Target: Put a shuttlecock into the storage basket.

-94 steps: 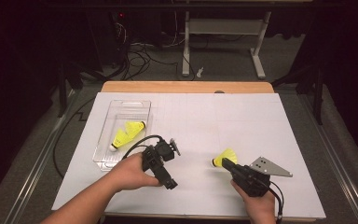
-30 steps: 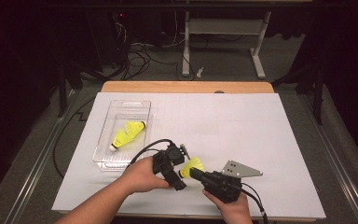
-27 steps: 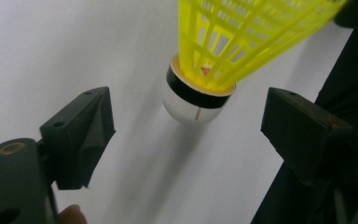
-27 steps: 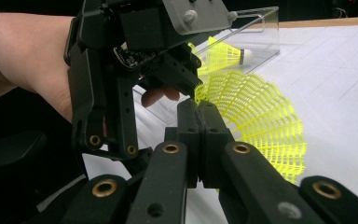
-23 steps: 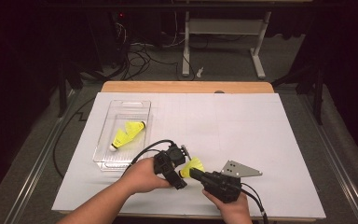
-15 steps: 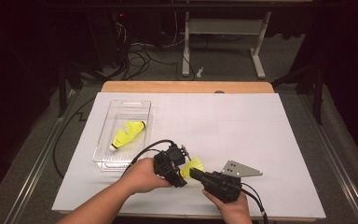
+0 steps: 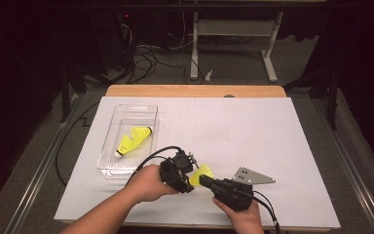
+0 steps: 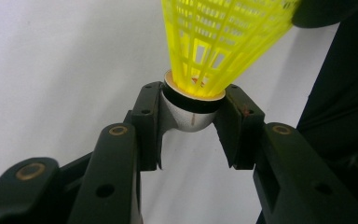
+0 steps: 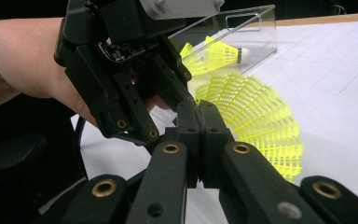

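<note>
A yellow shuttlecock [image 7: 202, 173] with a mesh skirt and a white, black-banded cork sits between the two grippers' fingers. Its cork [image 8: 191, 112] lies between the left fingers [image 8: 148, 121], touching them; the flared skirt [image 9: 256, 121] spreads beside the right fingers [image 9: 200, 135], which pinch its edge, above the white counter [image 7: 253, 131].

The shuttlecock [image 8: 214, 42] has a yellow plastic mesh skirt and a smooth, glossy white cap; the tray [image 7: 111, 153] is clear plastic.
</note>
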{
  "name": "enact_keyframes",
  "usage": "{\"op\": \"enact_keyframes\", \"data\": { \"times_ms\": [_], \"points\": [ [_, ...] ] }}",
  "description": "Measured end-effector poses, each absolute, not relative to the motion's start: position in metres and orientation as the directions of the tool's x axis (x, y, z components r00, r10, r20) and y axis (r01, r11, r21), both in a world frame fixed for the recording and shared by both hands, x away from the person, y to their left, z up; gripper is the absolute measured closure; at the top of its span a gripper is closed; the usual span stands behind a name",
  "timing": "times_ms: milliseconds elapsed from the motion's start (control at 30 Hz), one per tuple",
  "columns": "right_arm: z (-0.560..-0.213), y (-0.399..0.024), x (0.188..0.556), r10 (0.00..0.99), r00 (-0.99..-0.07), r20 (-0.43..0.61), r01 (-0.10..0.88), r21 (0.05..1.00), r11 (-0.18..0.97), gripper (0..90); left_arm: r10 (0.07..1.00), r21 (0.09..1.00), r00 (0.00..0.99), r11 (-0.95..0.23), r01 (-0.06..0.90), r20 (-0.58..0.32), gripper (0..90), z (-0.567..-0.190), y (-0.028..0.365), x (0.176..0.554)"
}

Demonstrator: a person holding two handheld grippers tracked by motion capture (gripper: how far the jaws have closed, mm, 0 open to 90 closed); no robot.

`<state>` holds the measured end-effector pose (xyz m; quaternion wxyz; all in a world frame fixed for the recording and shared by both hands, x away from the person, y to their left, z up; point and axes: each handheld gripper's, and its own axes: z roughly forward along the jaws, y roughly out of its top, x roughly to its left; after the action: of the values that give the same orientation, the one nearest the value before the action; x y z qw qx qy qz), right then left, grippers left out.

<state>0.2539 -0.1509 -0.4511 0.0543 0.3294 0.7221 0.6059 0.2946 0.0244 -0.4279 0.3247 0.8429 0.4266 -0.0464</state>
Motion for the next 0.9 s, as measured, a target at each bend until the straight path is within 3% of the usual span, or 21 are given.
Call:
{"op": "enact_keyframes", "data": {
  "times_ms": [267, 567, 900],
  "points": [
    [-0.451, -0.152, 0.254, 0.559, -0.772, 0.302, 0.399, 0.915, 0.055, 86.8, 0.696, 0.502, 0.624, -0.421, 0.755, -0.355, 63.9, -0.428, 0.024, 0.294],
    [-0.449, -0.155, 0.254, 0.575, -0.763, 0.295, 0.394, 0.918, 0.050, 65.2, 0.716, 0.495, 0.605, -0.408, 0.767, -0.348, 63.9, -0.427, 0.026, 0.298],
    [-0.448, -0.160, 0.254, 0.628, -0.735, 0.254, 0.374, 0.925, 0.063, 51.0, 0.747, 0.481, 0.574, -0.387, 0.786, -0.336, 63.8, -0.427, 0.035, 0.302]
  ]
}}
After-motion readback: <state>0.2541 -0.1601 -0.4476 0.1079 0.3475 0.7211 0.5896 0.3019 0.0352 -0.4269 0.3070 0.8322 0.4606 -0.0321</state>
